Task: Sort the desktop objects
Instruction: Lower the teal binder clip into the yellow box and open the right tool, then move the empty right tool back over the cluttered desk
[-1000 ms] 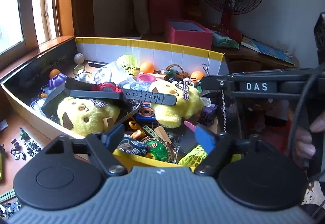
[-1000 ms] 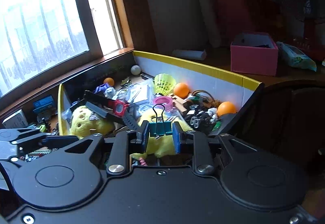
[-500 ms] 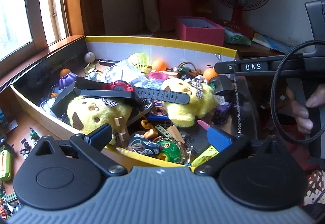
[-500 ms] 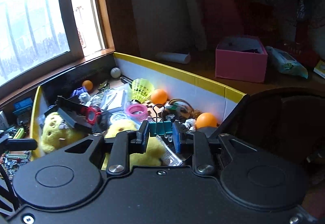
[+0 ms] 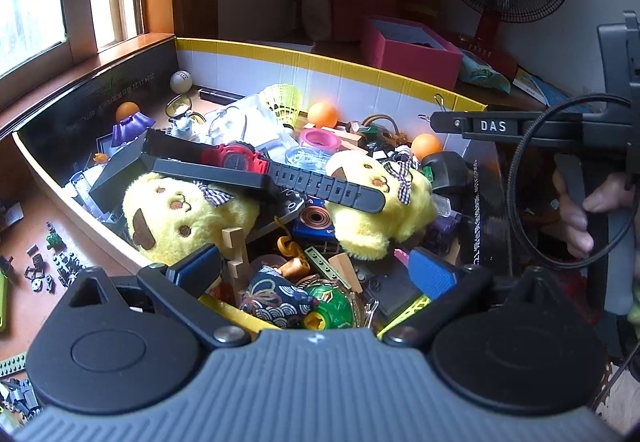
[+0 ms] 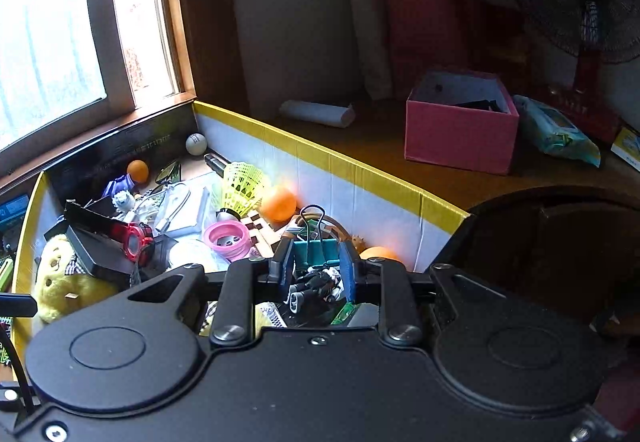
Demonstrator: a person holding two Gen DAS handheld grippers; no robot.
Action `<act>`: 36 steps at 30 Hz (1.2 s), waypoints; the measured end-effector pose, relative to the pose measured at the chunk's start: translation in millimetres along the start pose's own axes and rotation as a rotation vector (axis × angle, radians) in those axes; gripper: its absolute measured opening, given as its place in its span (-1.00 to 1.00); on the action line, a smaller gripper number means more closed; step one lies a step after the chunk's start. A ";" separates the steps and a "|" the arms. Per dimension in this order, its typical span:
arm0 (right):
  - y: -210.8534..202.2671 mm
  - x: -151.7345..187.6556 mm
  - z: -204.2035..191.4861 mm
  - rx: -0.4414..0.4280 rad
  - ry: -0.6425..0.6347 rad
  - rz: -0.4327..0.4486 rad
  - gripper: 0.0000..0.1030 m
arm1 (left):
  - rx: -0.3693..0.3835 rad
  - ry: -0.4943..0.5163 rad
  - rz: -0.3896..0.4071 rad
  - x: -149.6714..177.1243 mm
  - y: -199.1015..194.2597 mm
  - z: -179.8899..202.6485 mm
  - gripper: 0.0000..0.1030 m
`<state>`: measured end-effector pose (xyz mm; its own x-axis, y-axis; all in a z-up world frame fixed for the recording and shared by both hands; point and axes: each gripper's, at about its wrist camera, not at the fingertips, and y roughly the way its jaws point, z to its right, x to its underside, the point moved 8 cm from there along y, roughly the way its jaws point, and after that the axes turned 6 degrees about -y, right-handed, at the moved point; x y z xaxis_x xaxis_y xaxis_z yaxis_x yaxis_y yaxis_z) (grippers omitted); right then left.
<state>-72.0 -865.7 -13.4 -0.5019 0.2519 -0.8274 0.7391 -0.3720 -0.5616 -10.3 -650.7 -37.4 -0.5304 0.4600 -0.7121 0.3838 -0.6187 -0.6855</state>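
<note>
A yellow-rimmed cardboard box [image 5: 332,59] holds a jumble of toys. A red and black wristwatch [image 5: 240,157] lies across two yellow plush dogs [image 5: 176,209]. My left gripper [image 5: 316,268] hangs open over the box's near edge with nothing between its blue pads. In the right wrist view my right gripper [image 6: 316,266] is shut on a teal binder clip [image 6: 318,250], whose wire handles stick up. It hovers over the box's right end near an orange ball [image 6: 280,203]. The right tool [image 5: 520,125] and a hand [image 5: 576,209] show at the right of the left wrist view.
A pink box [image 6: 460,129] stands on the wooden desk beyond the cardboard box, with a wipes packet [image 6: 556,131] and a red fan [image 6: 584,1] behind it. A window is at left. Small black bricks [image 5: 48,266] lie on the desk left of the box.
My left gripper's jaws have spread wider. My right gripper has carried the clip to the right along the box, towards its right end and the pink box.
</note>
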 end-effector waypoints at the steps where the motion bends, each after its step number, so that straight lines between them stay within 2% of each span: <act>1: 1.6 -0.5 -0.5 0.000 -0.007 -0.004 -0.55 | 0.000 -0.002 -0.002 -0.1 0.4 0.4 1.00; 7: 9.8 -0.4 -3.7 -0.008 -0.008 -0.029 -0.49 | 0.006 -0.007 -0.015 -0.3 2.9 1.9 1.00; 9: 11.5 0.2 -4.0 -0.018 0.001 -0.037 -0.26 | 0.009 -0.005 -0.020 0.0 3.8 2.7 1.00; 25: 7.5 0.5 -12.7 -0.020 -0.021 -0.046 -0.12 | 0.020 -0.006 -0.019 -0.3 4.0 3.3 1.00; 36: 6.1 3.0 -18.0 0.010 -0.030 -0.078 0.00 | 0.026 0.002 -0.001 -0.2 -1.8 -0.3 1.00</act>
<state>-60.9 -851.2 -19.3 -0.5713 0.2542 -0.7804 0.6923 -0.3615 -0.6245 -10.6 -649.5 -36.1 -0.5296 0.4621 -0.7114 0.3636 -0.6341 -0.6825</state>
